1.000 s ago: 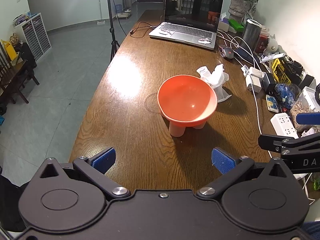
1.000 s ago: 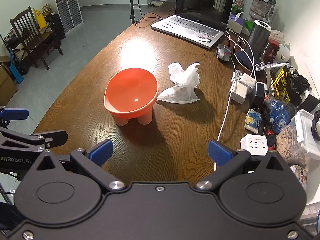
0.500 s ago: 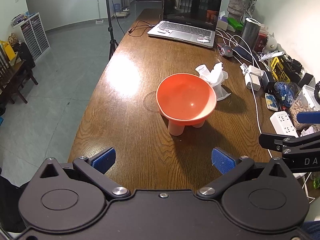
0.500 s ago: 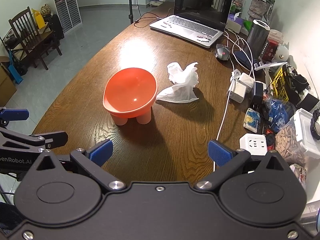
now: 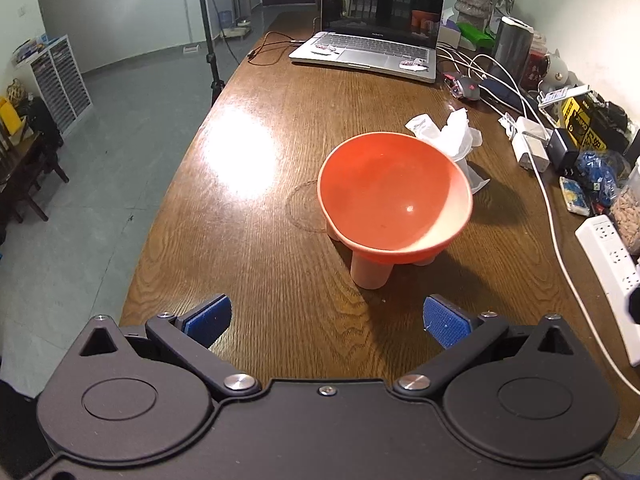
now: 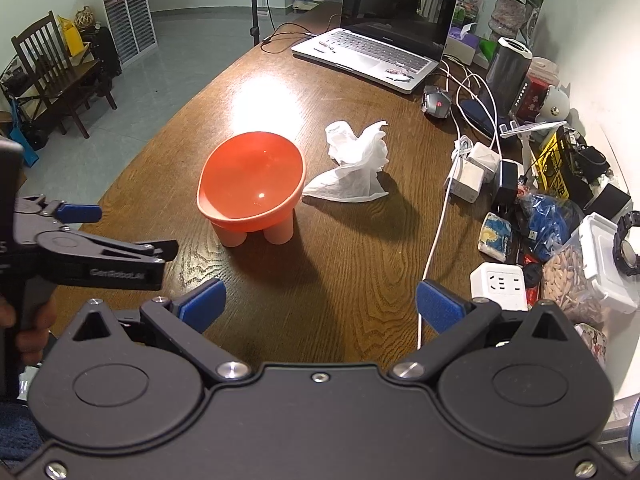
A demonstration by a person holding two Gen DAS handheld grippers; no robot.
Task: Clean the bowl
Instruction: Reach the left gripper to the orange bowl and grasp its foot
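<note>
Barely begun: no wiping yet. Orange bowl [image 6: 251,184] upright on wooden table [image 6: 332,272], crumpled tissue [image 6: 356,168] untouched just beside. Left gripper [image 5: 326,320] and right gripper [image 6: 320,306] spread wide, empty, short of both.

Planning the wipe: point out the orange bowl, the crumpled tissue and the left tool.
orange bowl [image 6: 252,176], right wrist view, inner basin.
crumpled tissue [image 6: 356,160], right wrist view, bunched middle.
left tool [image 5: 326,318], left wrist view, midway between blue fingertips.

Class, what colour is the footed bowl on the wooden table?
The bowl is orange all over, feet included. The right wrist view shows it best.
</note>
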